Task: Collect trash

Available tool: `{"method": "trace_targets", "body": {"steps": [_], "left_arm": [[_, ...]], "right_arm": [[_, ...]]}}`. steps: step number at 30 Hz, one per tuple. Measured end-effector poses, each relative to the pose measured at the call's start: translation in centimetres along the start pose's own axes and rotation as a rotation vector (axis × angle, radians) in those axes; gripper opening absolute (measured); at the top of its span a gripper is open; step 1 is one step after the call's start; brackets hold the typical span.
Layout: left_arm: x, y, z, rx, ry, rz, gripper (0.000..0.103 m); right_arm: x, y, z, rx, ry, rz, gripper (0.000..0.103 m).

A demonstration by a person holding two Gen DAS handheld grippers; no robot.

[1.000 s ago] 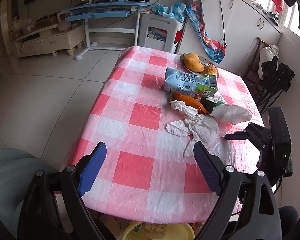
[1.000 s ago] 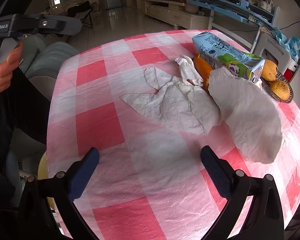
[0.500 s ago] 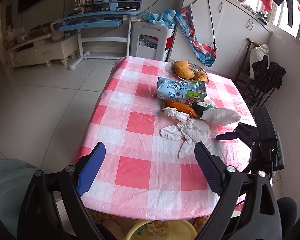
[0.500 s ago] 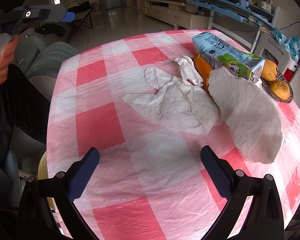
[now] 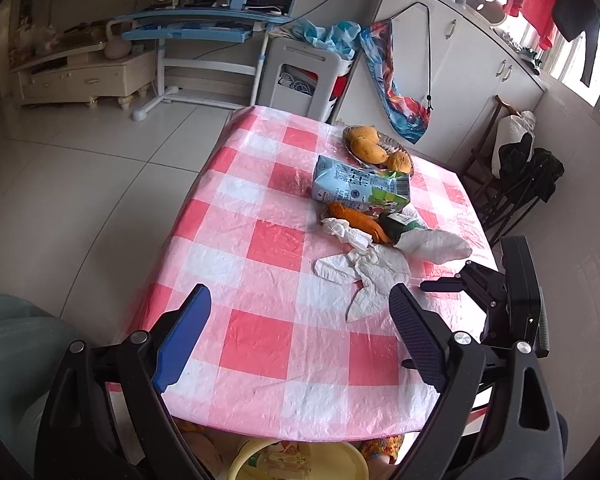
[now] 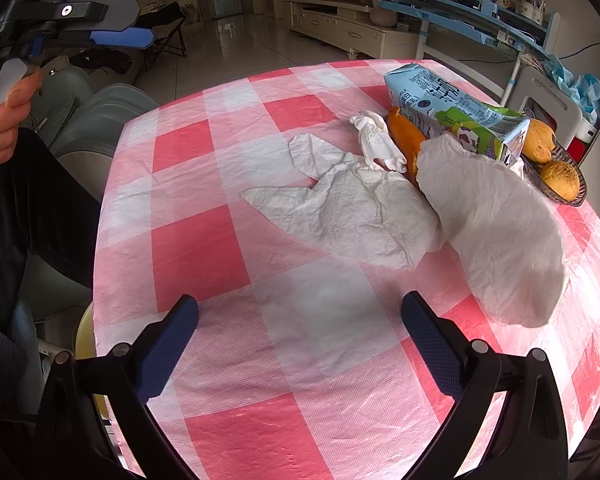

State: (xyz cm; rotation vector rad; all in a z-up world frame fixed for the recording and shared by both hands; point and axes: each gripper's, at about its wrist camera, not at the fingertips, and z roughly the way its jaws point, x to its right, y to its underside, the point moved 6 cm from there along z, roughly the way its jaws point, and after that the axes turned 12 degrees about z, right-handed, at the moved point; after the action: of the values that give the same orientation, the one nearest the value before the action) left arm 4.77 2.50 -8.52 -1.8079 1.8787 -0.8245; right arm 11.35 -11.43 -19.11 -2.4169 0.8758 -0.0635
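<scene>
I've pulled my left tongs back and higher off the counter while my right tongs stayed put, both spread apart and empty, so the crumpled tissues beside the milk carton lie uncollected.

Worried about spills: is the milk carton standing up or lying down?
Lying down. The milk carton rests on its long side on the checkered tablecloth, beside the orange peel.

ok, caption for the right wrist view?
Open right tongs hover above checked tablecloth, facing crumpled tissues, orange peel and milk carton.
</scene>
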Motion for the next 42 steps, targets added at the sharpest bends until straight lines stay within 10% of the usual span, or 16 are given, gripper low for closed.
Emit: {"method": "trace_targets", "body": {"steps": [42], "left_arm": [[4.0, 0.6, -0.6, 0.017, -0.03, 0.142, 0.089]], "right_arm": [[-0.1, 0.0, 0.0, 0.0, -0.002, -0.001, 0.097]]}}
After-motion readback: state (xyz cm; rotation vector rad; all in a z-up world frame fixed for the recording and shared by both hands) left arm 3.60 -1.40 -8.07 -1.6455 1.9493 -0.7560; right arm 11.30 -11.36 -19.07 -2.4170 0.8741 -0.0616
